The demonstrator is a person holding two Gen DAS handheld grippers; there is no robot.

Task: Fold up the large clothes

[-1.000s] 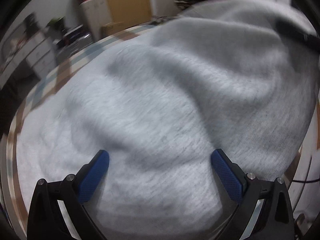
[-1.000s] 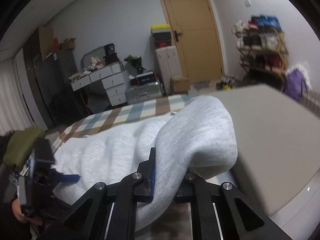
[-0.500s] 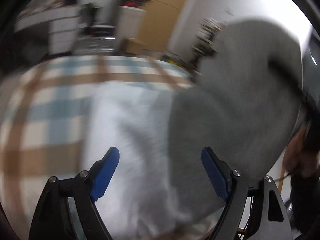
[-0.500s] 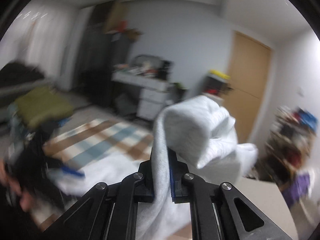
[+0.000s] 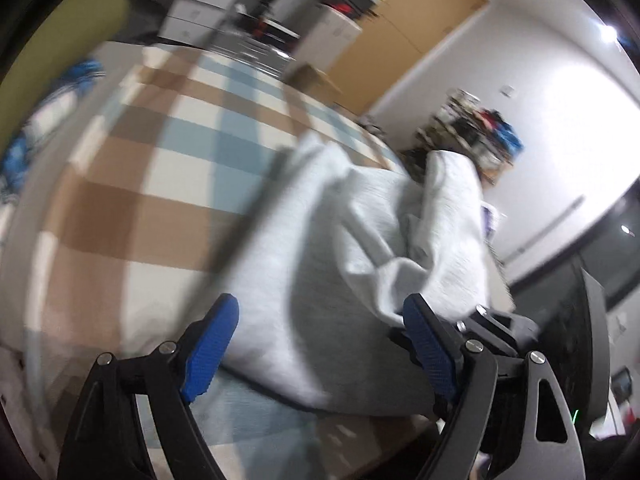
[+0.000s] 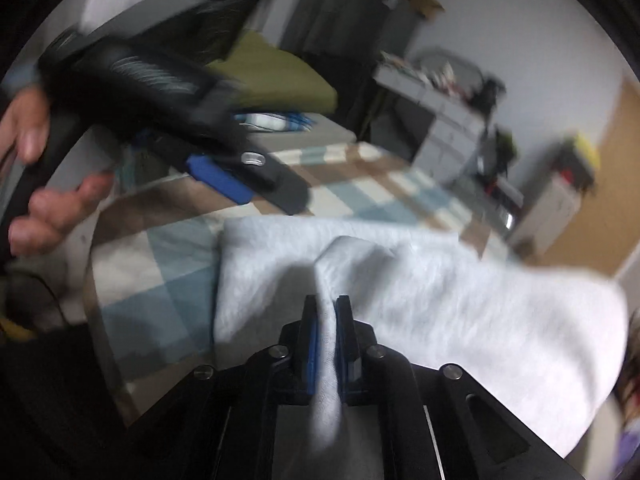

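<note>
Mid-fold: right claw [image 6: 327, 312] clamped on a pinched ridge of the grey garment [image 6: 420, 300], which lies bunched on the checked bedspread [image 5: 132, 184]. Left claw [image 5: 320, 344] spread wide, holding nothing, just above the cloth's near edge. Next, probably: carry the held fold across, lay it flat, then smooth.

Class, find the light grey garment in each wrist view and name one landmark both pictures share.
Left wrist: grey garment centre to lower right, between the open left gripper fingers.
Right wrist: lower centre and right, a fold pinched in the right gripper.
Shared landmark: checked bedcover.
</note>
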